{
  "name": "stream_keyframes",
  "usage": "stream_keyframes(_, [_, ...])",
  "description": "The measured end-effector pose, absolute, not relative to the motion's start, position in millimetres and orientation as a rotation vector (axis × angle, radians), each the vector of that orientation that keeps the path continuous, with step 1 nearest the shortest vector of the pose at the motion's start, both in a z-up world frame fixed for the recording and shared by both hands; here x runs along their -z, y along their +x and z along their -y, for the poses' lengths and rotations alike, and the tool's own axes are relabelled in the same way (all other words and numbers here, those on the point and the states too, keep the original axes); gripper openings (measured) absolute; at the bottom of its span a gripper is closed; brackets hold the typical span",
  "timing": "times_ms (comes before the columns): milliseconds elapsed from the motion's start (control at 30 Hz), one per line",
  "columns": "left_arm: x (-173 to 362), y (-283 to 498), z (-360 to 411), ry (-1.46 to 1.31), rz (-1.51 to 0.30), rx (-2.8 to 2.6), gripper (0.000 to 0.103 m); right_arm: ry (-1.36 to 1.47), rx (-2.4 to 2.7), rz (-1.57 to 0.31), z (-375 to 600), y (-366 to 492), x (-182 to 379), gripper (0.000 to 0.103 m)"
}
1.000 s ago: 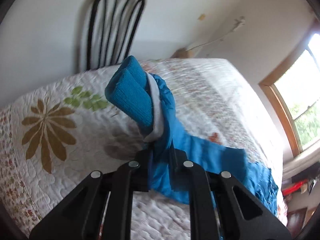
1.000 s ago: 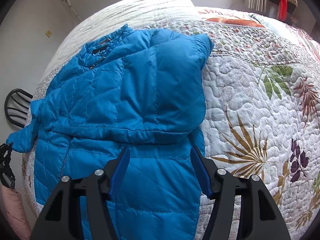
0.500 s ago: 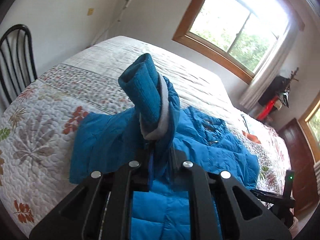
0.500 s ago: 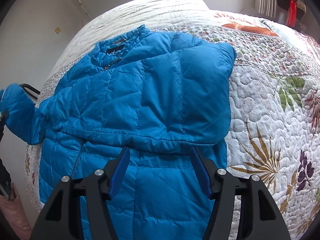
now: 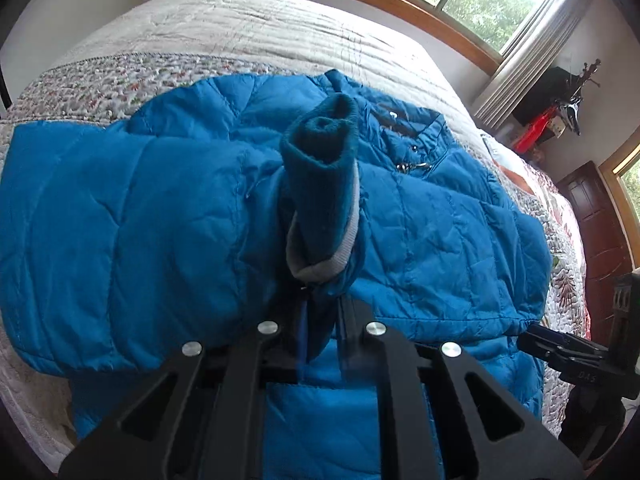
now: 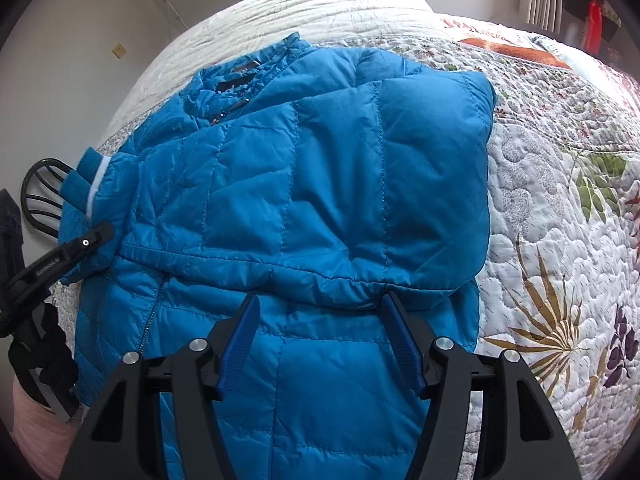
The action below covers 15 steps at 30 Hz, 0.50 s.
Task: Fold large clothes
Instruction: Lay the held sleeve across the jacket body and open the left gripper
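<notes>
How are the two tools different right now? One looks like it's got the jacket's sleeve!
The left tool is shut on the sleeve cuff, holding it up over the blue jacket; the right tool is open and holds nothing. The left tool's fingers sit close together; the right tool's blue-padded fingers stand wide apart. Both are black and point over the same jacket on the quilt.

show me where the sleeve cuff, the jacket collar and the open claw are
sleeve cuff (image 5: 320, 184), left wrist view, on the knit ribbing above the left claw.
jacket collar (image 6: 236, 76), right wrist view, on its dark inner lining.
right claw (image 6: 318, 300), right wrist view, midway between its blue fingertips.
</notes>
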<state>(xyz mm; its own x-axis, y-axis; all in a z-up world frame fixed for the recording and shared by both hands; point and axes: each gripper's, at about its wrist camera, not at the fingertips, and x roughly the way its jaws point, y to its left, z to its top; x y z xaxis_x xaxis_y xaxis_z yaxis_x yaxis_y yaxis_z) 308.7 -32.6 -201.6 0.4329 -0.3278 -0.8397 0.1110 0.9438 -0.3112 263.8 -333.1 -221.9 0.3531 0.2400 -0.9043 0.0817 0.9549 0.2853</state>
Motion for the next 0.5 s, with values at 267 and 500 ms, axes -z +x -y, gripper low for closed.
stream_keyframes(267, [201, 305, 41, -0.155, -1.124, 0.358, 0.031, 0.293, -0.100, -1.220, 331, 266, 223, 0.064])
stream_keyframes(500, [163, 272, 14, -0.167, -1.035, 0.409, 0.050, 0.307, -0.166, -1.195, 318, 272, 209, 0.064])
